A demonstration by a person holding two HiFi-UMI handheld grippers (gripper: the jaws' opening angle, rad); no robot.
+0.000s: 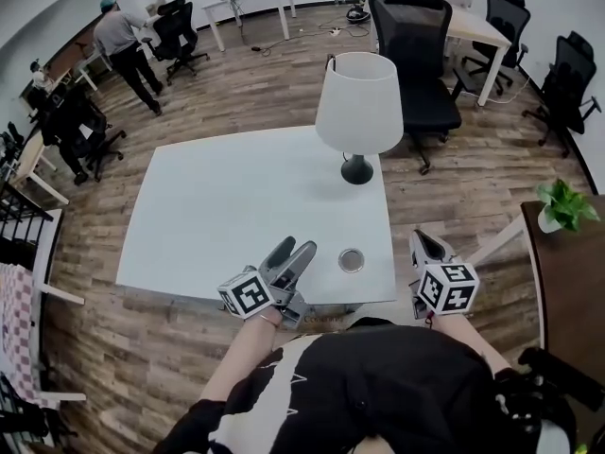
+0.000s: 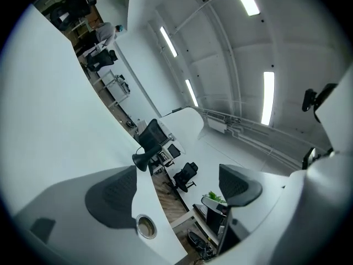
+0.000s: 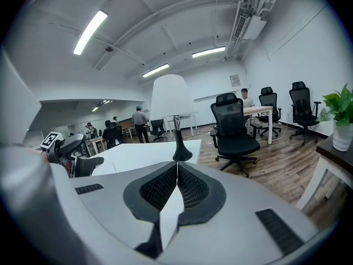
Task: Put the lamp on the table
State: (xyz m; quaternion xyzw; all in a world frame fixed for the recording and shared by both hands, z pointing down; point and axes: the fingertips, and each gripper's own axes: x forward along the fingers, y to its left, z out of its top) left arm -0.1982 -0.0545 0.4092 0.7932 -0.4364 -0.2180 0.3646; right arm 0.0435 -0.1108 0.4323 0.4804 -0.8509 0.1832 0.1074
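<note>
lamp (image 1: 358, 112): upright on tabletop (image 1: 236, 216), well ahead of both fingers, close to its right edge.
left fingers (image 1: 281, 253): wide apart, empty.
right fingers (image 1: 423, 246): closed, empty.
risk: looks top-heavy; a stray nudge could tip it off that edge.

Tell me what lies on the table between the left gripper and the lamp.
Only bare white tabletop, seen in the head view. The round cable hole sits beside the left gripper, off the line to the lamp.
</note>
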